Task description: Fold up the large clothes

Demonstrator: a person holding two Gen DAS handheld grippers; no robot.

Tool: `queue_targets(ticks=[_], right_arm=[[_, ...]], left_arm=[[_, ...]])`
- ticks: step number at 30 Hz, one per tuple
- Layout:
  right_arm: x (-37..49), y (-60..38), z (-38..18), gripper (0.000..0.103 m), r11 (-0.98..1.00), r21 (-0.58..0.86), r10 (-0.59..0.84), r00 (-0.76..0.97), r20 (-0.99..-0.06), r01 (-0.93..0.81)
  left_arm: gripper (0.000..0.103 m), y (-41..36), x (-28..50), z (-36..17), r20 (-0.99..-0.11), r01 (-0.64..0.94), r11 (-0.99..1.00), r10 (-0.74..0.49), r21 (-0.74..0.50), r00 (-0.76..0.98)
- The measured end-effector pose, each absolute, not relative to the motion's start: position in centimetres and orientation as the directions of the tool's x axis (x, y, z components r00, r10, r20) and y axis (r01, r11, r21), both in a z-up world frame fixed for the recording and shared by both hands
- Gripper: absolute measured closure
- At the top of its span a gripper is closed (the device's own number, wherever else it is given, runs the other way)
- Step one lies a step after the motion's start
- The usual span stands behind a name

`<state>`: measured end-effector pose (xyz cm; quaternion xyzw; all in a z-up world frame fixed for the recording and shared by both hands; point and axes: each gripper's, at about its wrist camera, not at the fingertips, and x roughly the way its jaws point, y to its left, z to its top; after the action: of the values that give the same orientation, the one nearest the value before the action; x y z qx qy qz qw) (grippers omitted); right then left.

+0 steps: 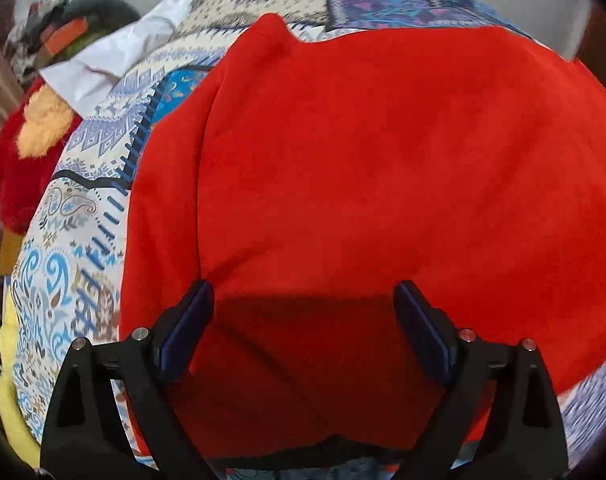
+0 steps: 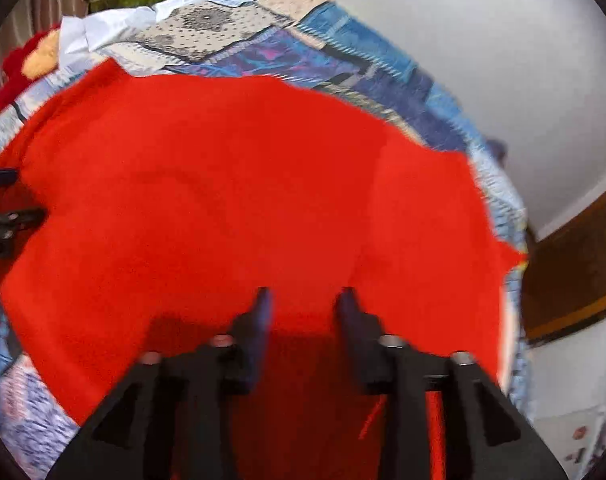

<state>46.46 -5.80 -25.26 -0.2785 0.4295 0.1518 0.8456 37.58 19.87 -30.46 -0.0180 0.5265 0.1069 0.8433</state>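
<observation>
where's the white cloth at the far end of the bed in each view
Left wrist view: the white cloth lies upper left, crumpled on the patterned bedspread, beyond the red garment's far left corner.
Right wrist view: the white cloth is upper left again, smaller, just past the red garment.
Shared landmark: the red and yellow plush toy sits just left of the cloth in both.
</observation>
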Motion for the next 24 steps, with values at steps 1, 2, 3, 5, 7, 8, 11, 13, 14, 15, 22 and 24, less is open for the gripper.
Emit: queue_targets(ticks=[1, 2, 3, 5, 7, 8, 11, 13, 14, 15, 22, 24], right_arm=[[46.3, -6.2, -25.1, 0.011, 0.801, -0.387, -0.021, 0.624, -0.781, -0.458], [46.2, -7.0, -24.9, 0.002, 0.805, -0.403, -0.028, 0.65, -0.759, -0.436], [46.2, -7.7, -24.9, 0.002, 0.811, -0.378, -0.01, 0.635, -0.772, -0.446], [46.6, -9.6, -25.0, 0.002, 0.846, -0.282, 0.035, 0.574, -0.818, -0.453], [47.1, -11.9, -24.7, 0.002, 0.882, -0.201, 0.066, 0.535, -0.842, -0.425], [47.3, -12.7, -24.6, 0.002, 0.892, -0.187, 0.061, 0.522, -0.851, -0.411], [47.5, -15.1, -24.9, 0.002, 0.915, -0.083, 0.116, 0.455, -0.883, -0.395], [47.7, -16.3, -25.2, 0.002, 0.928, -0.016, 0.15, 0.413, -0.898, -0.372], [47.9, -16.8, -25.2, 0.002, 0.933, -0.001, 0.154, 0.402, -0.903, -0.36], [48.0, -17.1, -25.1, 0.002, 0.936, -0.002, 0.149, 0.401, -0.904, -0.352], [48.3, -17.9, -24.5, 0.002, 0.948, 0.004, 0.15, 0.437, -0.887, -0.317], [48.3, -18.0, -24.8, 0.002, 0.95, 0.014, 0.155, 0.432, -0.889, -0.312]], left_arm=[[0.01, 19.7, 37.2, -30.5, -0.888, -0.19, 0.978, 0.164, 0.089, 0.43], [0.01, 19.6, 36.9, -30.5, -0.888, -0.187, 0.978, 0.163, 0.089, 0.43], [0.011, 19.6, 36.7, -30.4, -0.888, -0.183, 0.979, 0.161, 0.089, 0.43], [0.011, 19.9, 36.1, -29.8, -0.884, -0.189, 0.979, 0.159, 0.083, 0.439], [0.012, 21.0, 35.2, -28.9, -0.882, -0.224, 0.972, 0.171, 0.076, 0.44], [0.013, 22.0, 34.6, -28.3, -0.881, -0.234, 0.971, 0.145, 0.041, 0.45], [0.013, 24.2, 34.1, -26.3, -0.879, -0.259, 0.965, 0.1, -0.027, 0.466], [0.013, 25.5, 34.4, -24.5, -0.866, -0.296, 0.955, 0.174, 0.031, 0.469], [0.013, 26.4, 35.0, -23.6, -0.856, -0.318, 0.944, 0.232, 0.085, 0.462], [0.013, 27.2, 35.5, -23.2, -0.853, -0.326, 0.94, 0.25, 0.1, 0.459], [0.013, 30.0, 40.6, -24.3, -0.883, -0.341, 0.937, 0.221, 0.075, 0.415], [0.013, 30.3, 42.5, -25.4, -0.884, -0.362, 0.926, 0.257, 0.109, 0.391]])
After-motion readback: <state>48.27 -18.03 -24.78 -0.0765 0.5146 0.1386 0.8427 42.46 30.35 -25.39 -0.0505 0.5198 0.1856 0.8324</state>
